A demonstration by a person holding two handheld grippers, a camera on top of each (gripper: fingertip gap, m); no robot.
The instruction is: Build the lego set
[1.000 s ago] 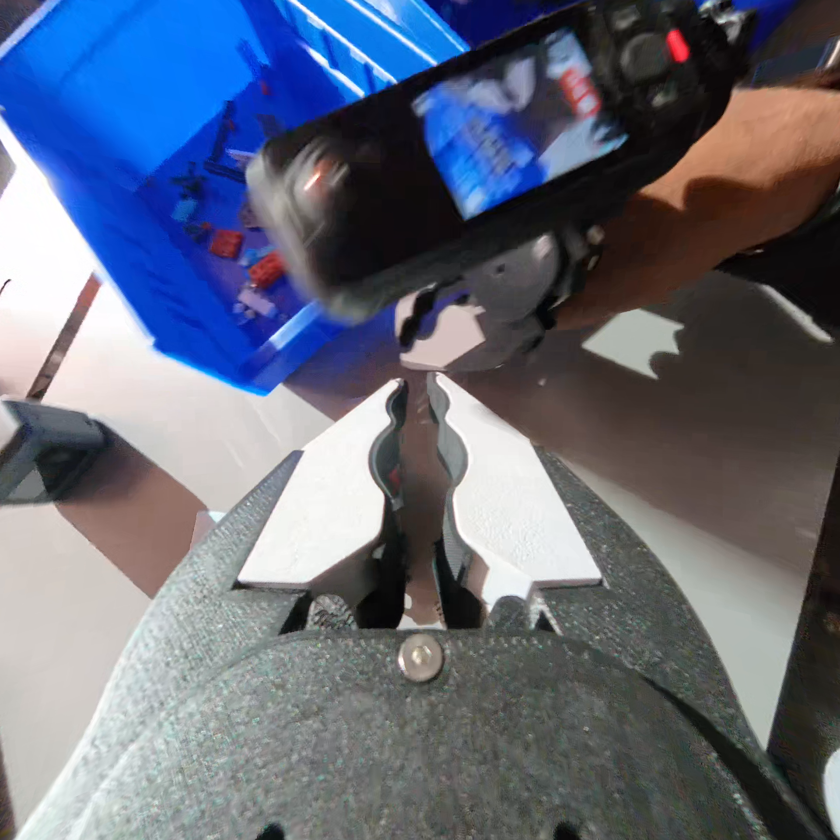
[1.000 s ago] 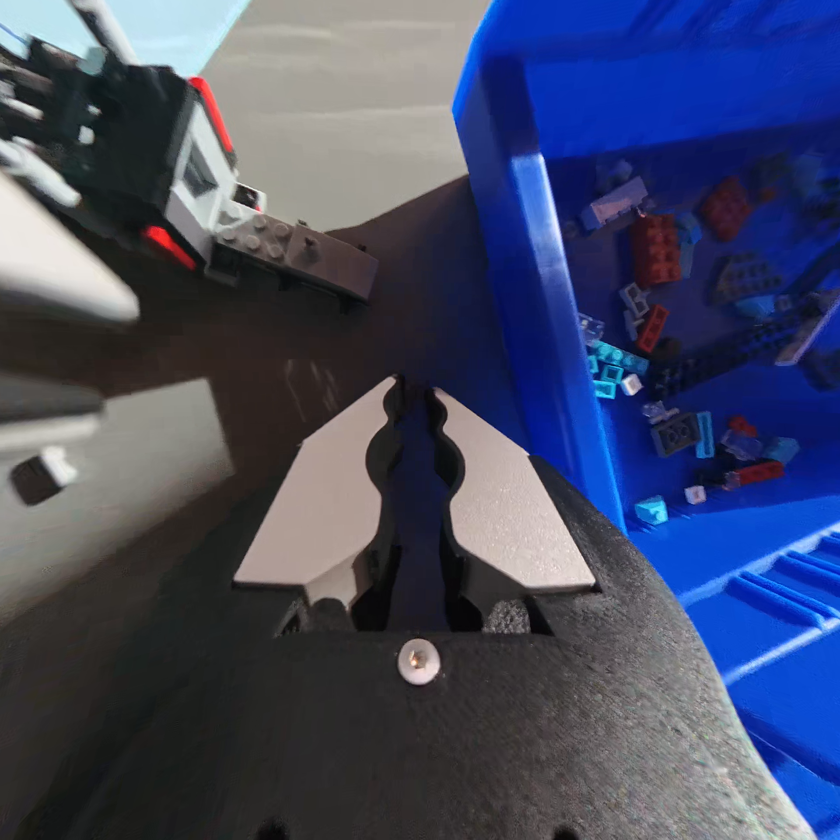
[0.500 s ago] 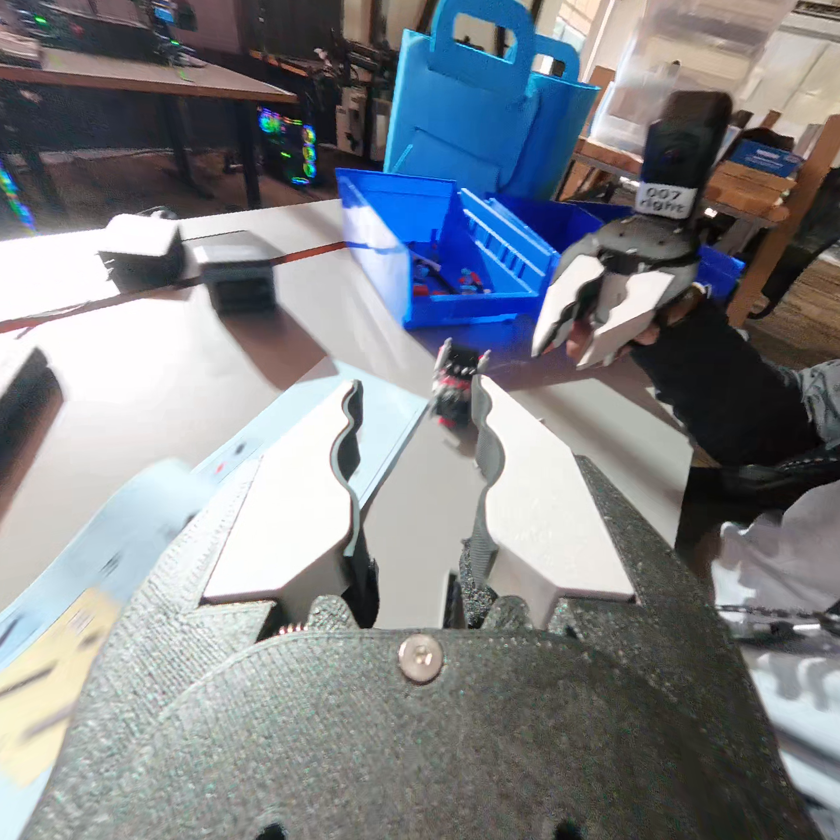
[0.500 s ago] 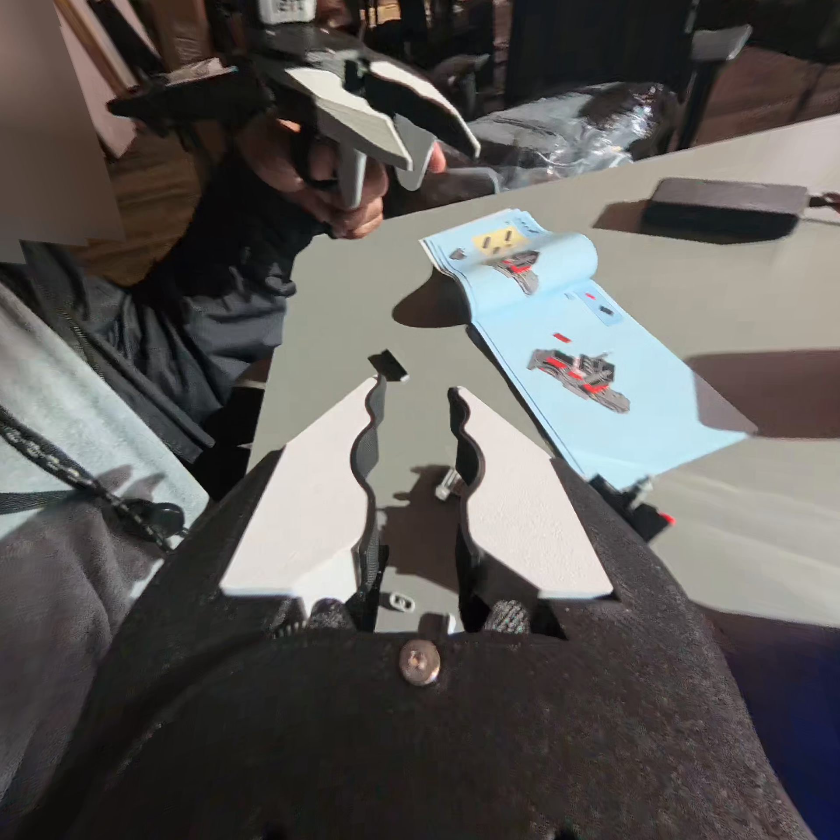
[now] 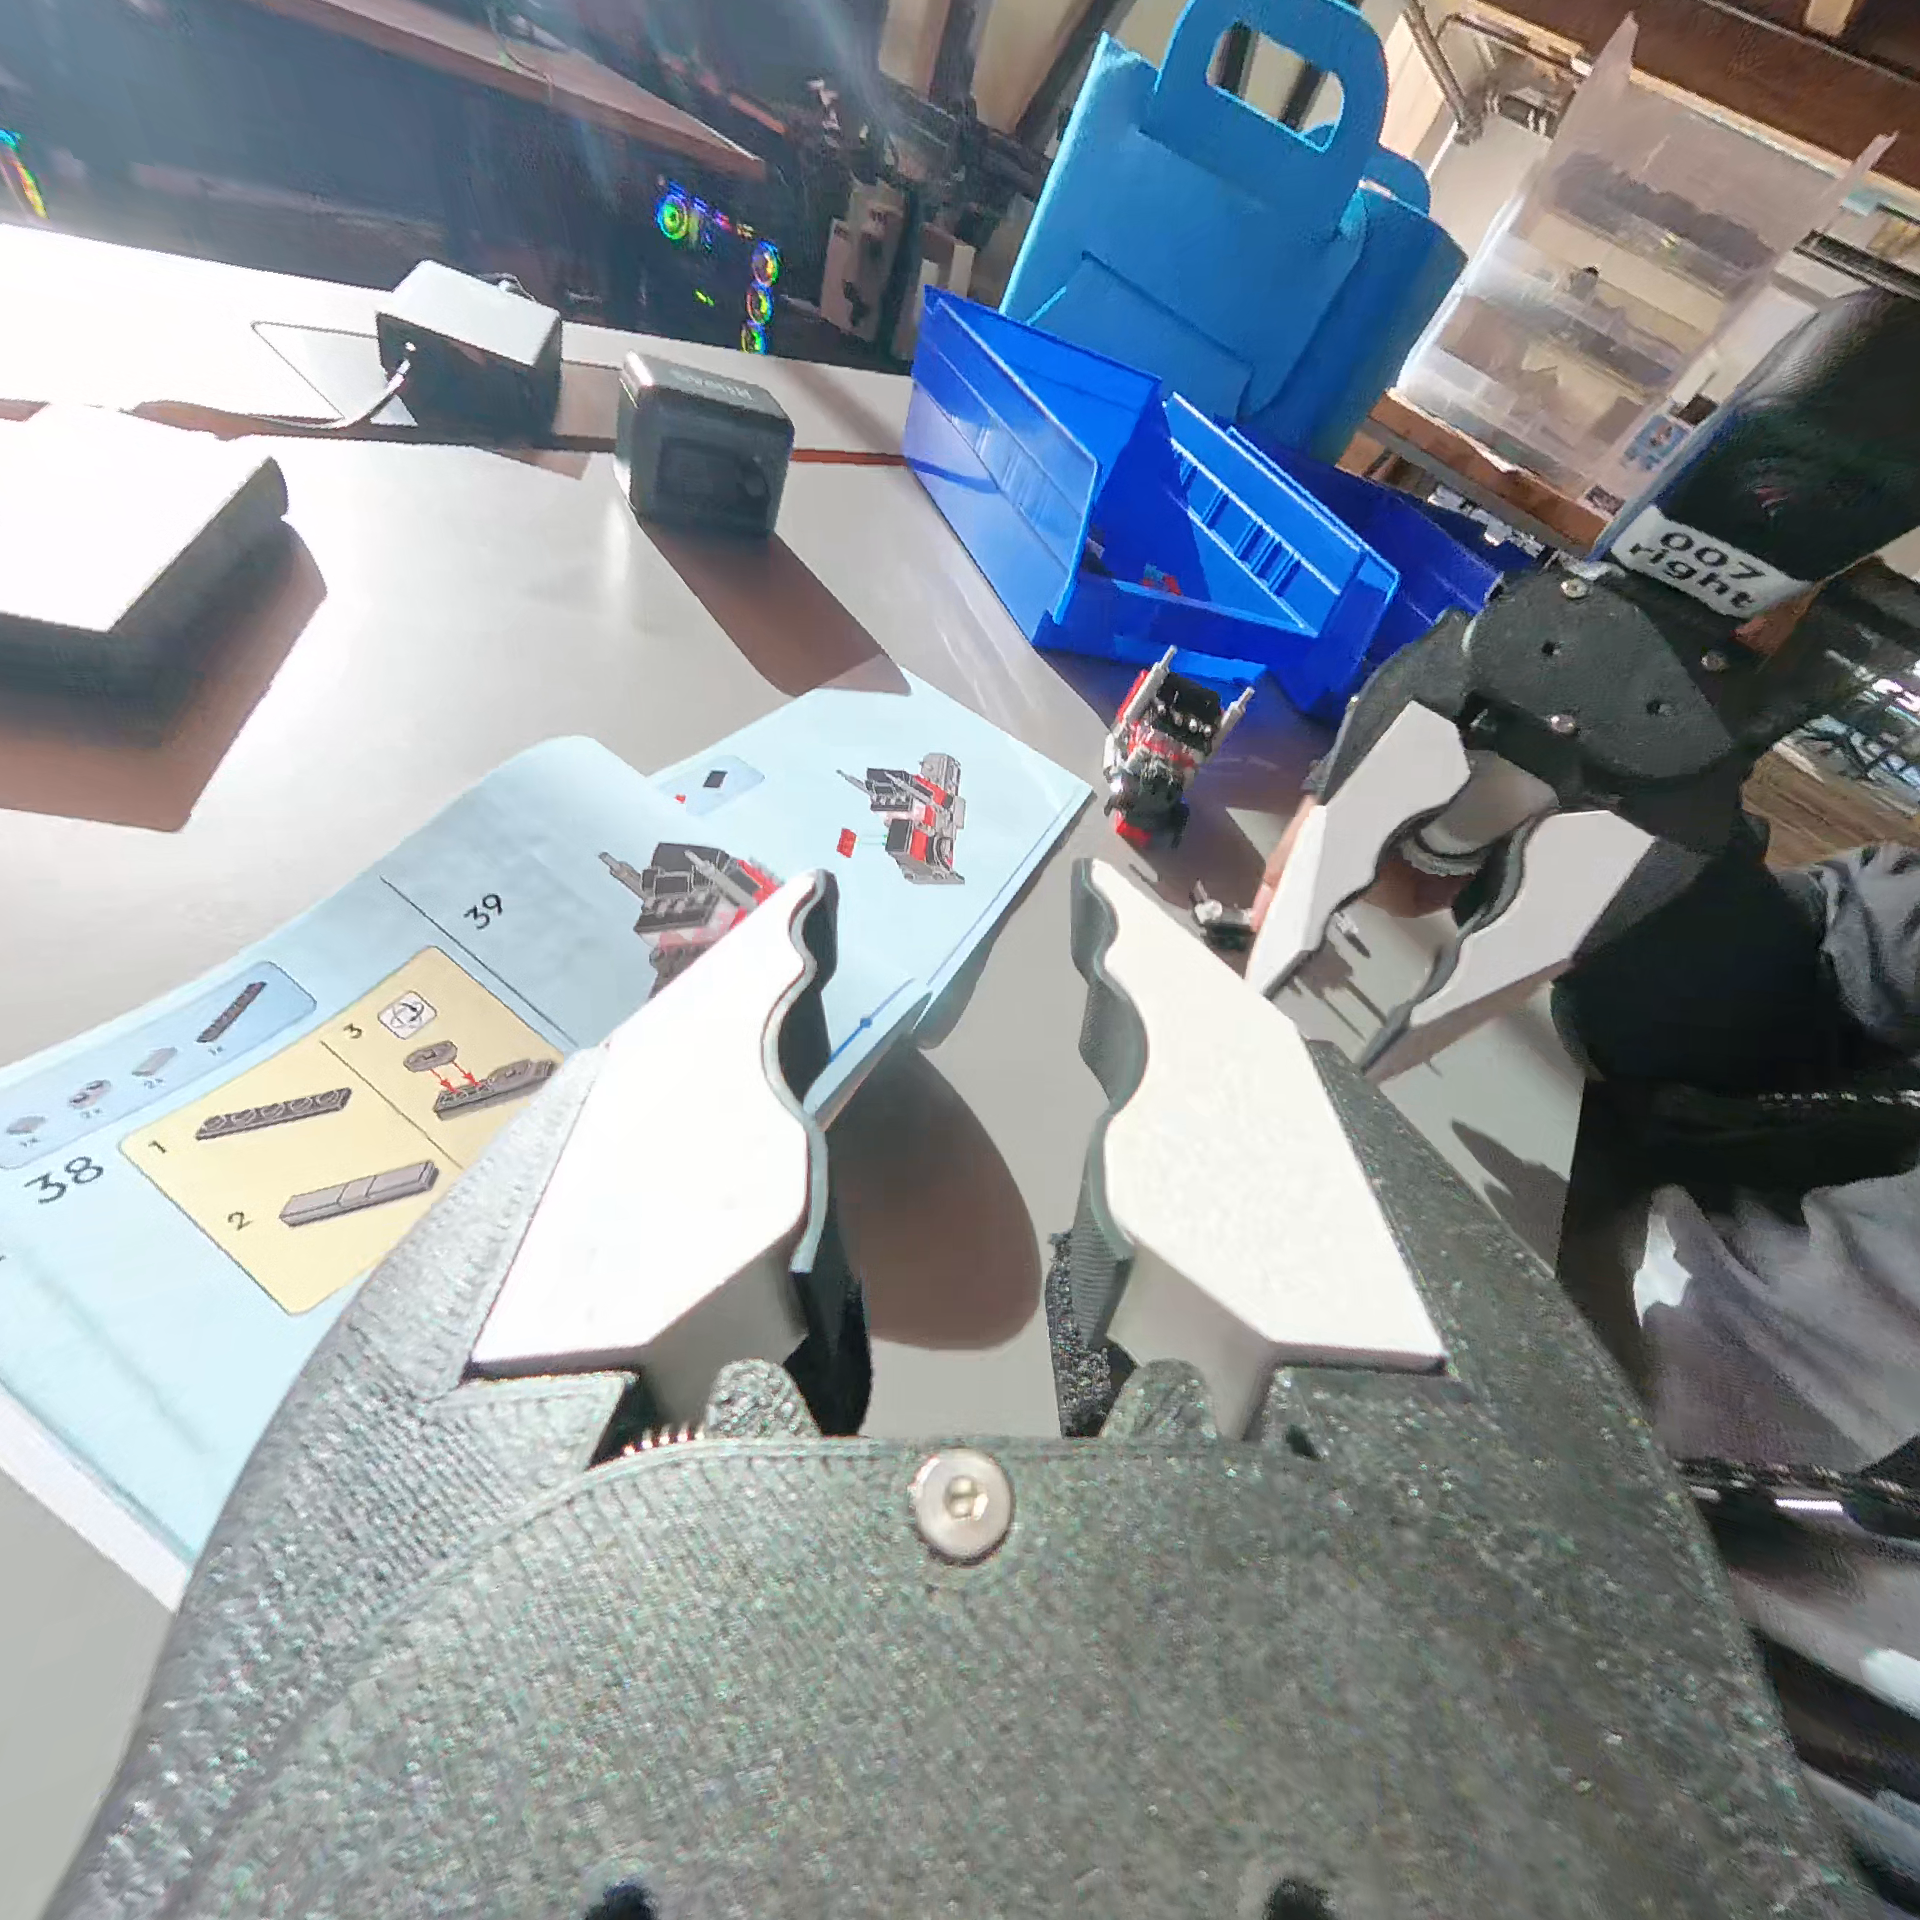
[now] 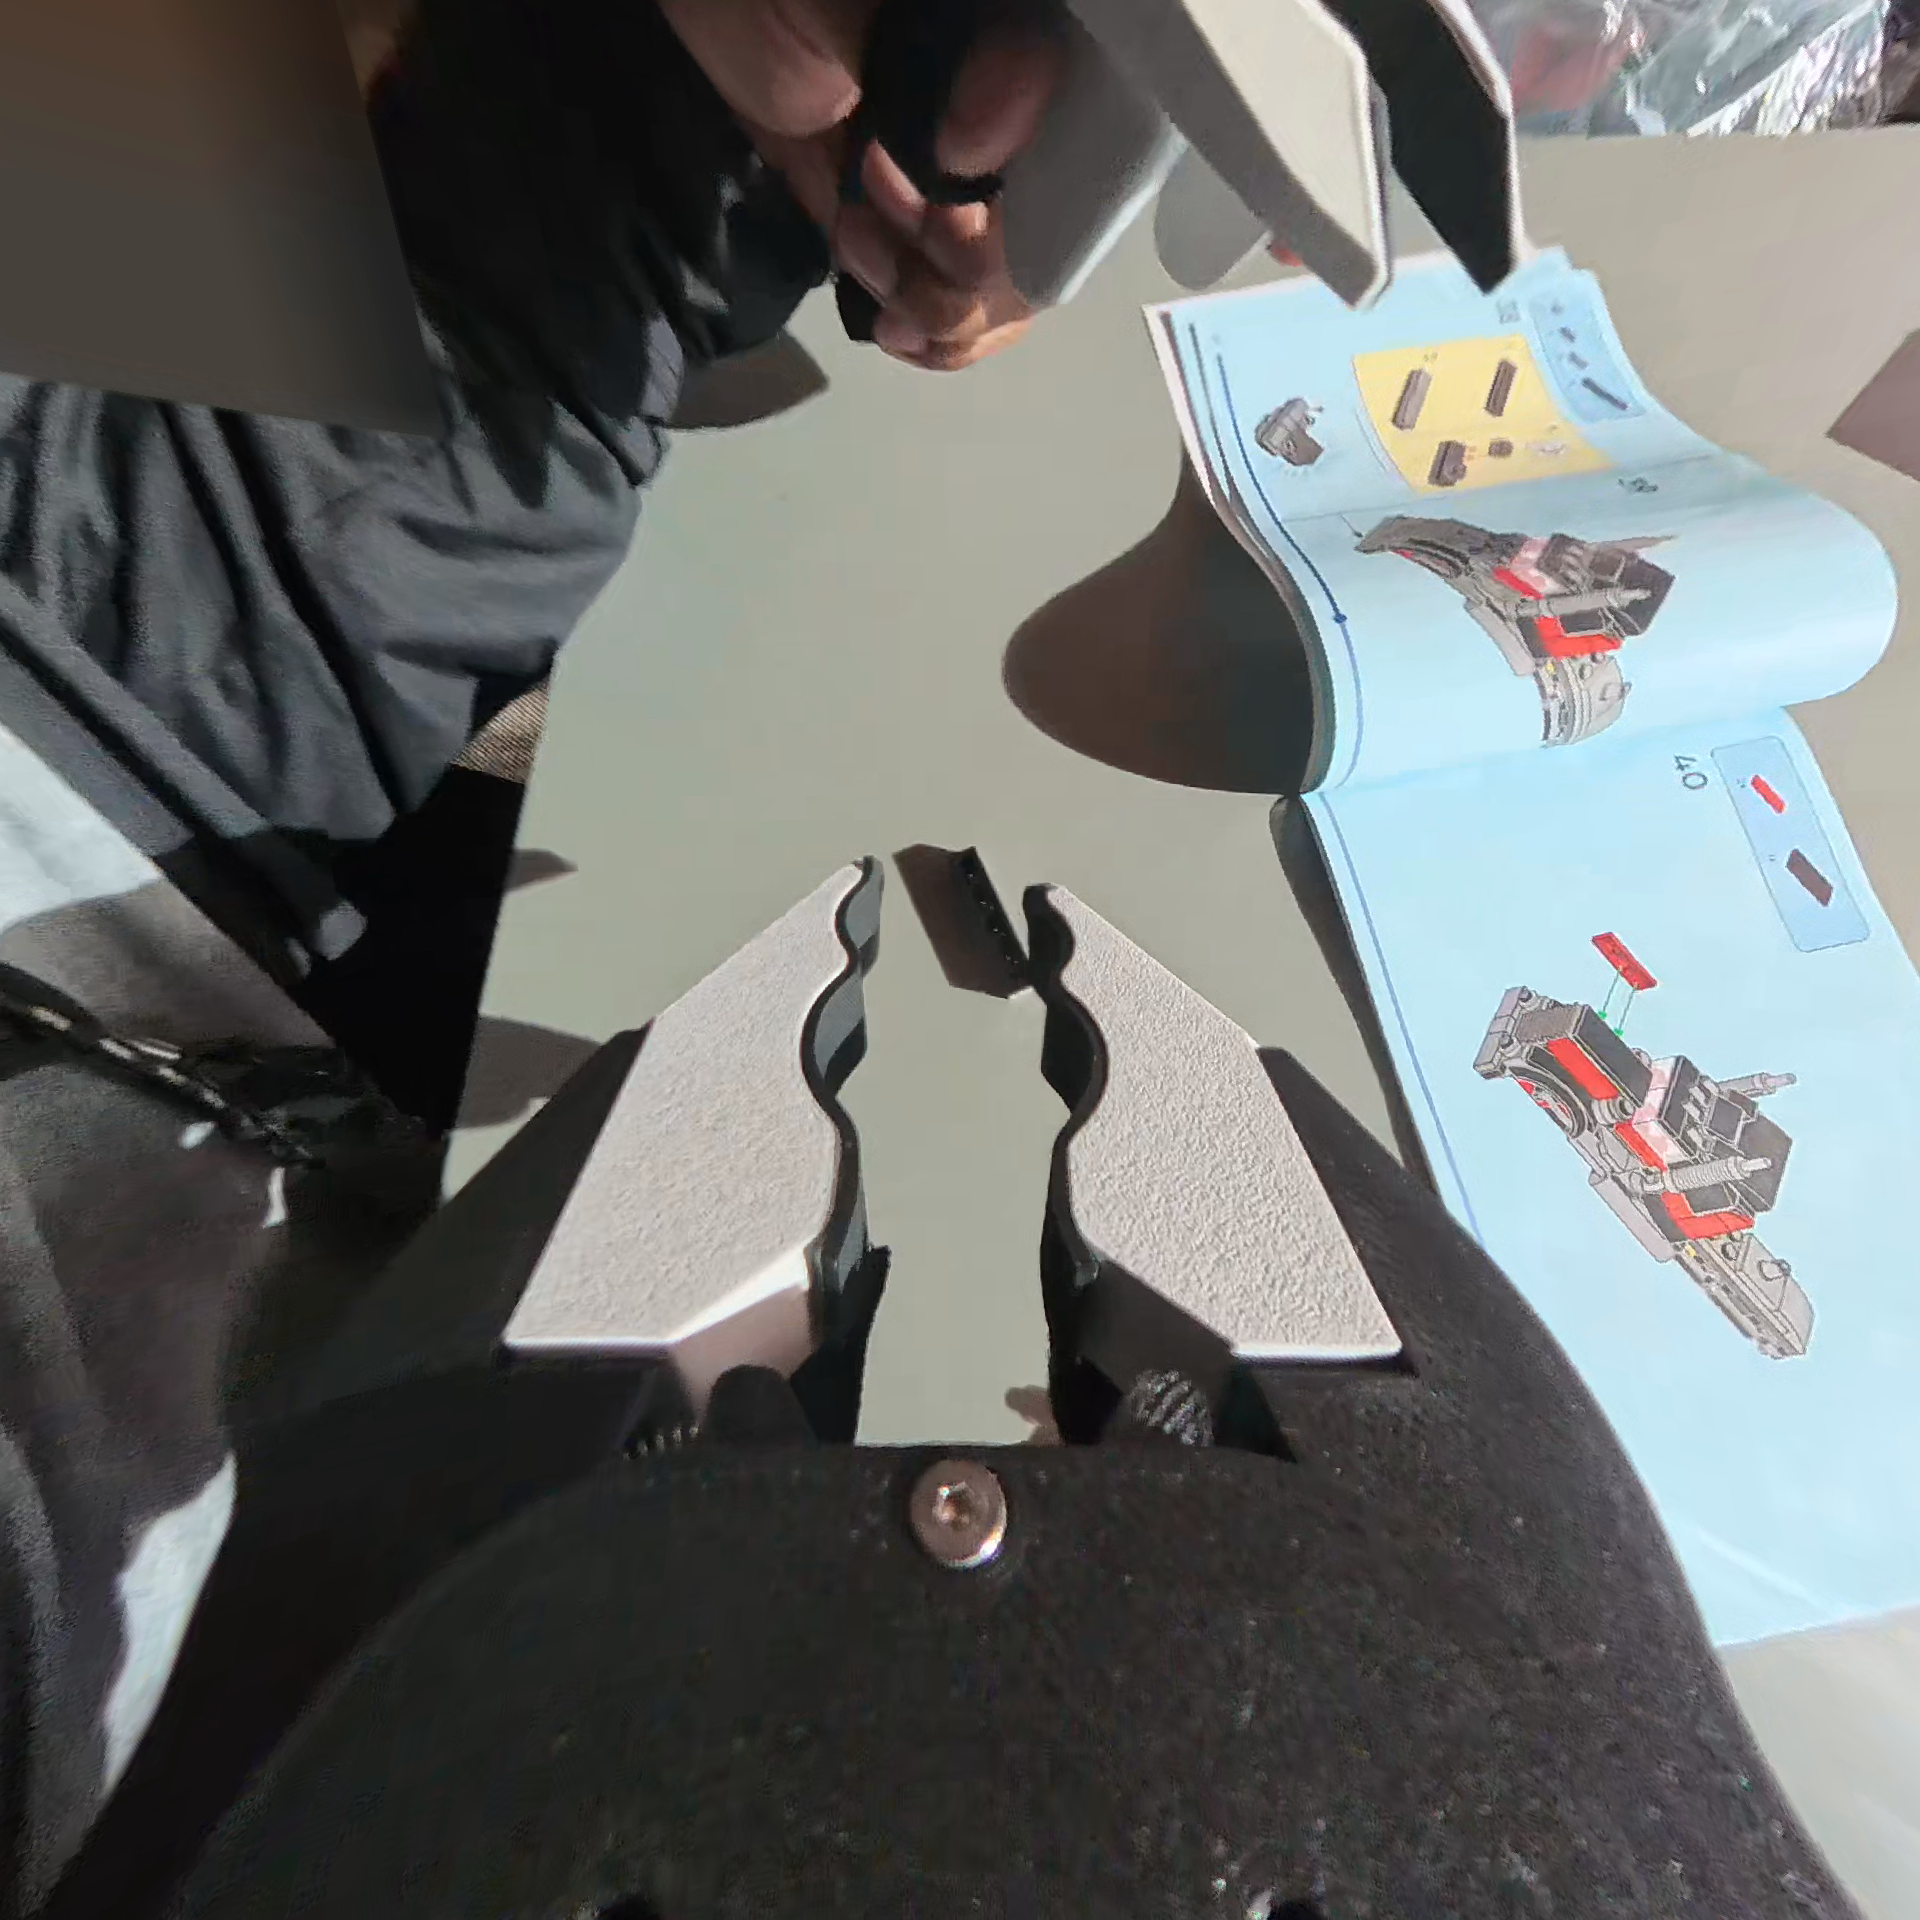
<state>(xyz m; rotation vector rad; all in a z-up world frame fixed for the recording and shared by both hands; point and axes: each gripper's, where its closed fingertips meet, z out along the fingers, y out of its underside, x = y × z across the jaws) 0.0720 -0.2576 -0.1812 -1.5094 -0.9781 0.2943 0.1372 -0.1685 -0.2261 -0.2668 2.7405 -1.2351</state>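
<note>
My left gripper (image 5: pixel 951 894) is open and empty, held above the near edge of the light blue instruction booklet (image 5: pixel 416 987). A small red, black and grey lego truck (image 5: pixel 1169 753) stands on the grey table beyond the booklet, in front of a blue bin (image 5: pixel 1091 520). My right gripper (image 6: pixel 956 883) is open, its tips on either side of a long black lego plate (image 6: pixel 971 925) that lies on the table. The right gripper also shows in the left wrist view (image 5: pixel 1340 1023), pointing down. The left gripper shows in the right wrist view (image 6: pixel 1418 286) above the booklet (image 6: pixel 1558 831).
Two dark boxes (image 5: pixel 701 457) (image 5: pixel 478 353) and a flat white-topped box (image 5: pixel 125 540) sit on the far left of the table. A blue bag (image 5: pixel 1247 187) stands behind the bin. A few tiny pieces (image 5: pixel 1216 914) lie near the truck. The person's dark clothing (image 6: pixel 260 623) borders the table edge. Measured from the fingertips, the long black lego plate (image 6: pixel 971 925) is 5 cm or so from the right gripper and 12 cm from the left.
Both grippers have swung away from the blue bin and opened. The right one has dropped to the black plate on the table. The left one now hangs over the booklet's edge.
</note>
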